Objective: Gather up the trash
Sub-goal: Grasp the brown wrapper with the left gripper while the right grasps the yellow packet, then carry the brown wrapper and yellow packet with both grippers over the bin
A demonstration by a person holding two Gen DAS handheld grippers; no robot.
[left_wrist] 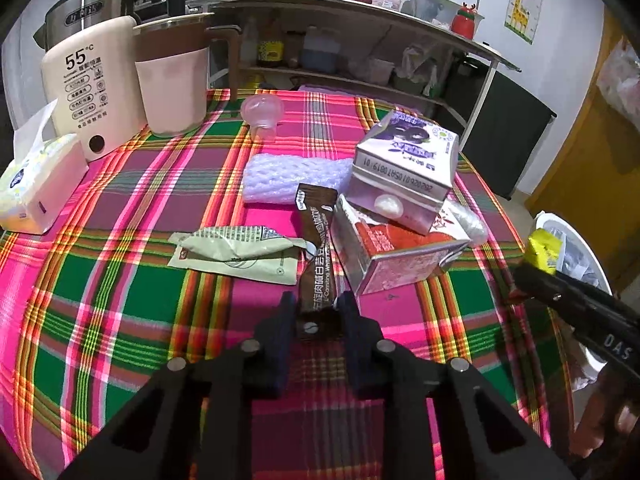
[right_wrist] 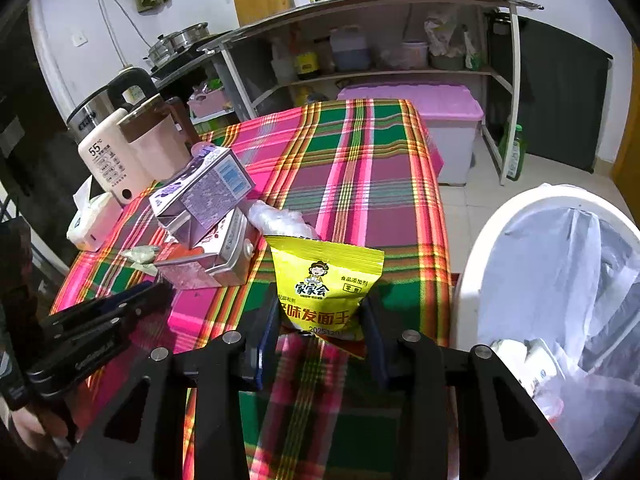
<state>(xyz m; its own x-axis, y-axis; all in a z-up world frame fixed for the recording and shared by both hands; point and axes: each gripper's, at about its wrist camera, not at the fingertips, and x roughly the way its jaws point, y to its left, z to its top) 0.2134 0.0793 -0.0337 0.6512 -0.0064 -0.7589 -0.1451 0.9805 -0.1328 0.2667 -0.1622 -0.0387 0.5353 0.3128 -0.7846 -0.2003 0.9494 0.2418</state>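
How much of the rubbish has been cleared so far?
Done: a few pieces already lie in the white bin. In hand: the right hand-held gripper holds a yellow packet, and the left hand-held gripper grips a brown sachet. Left on the table: two cartons, a green wrapper and foam netting.

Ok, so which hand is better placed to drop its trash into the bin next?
The right. The right gripper is shut on the yellow packet, and the white bin stands just beside it, off the table edge. The left gripper grips the brown sachet at mid-table, farther from the bin.
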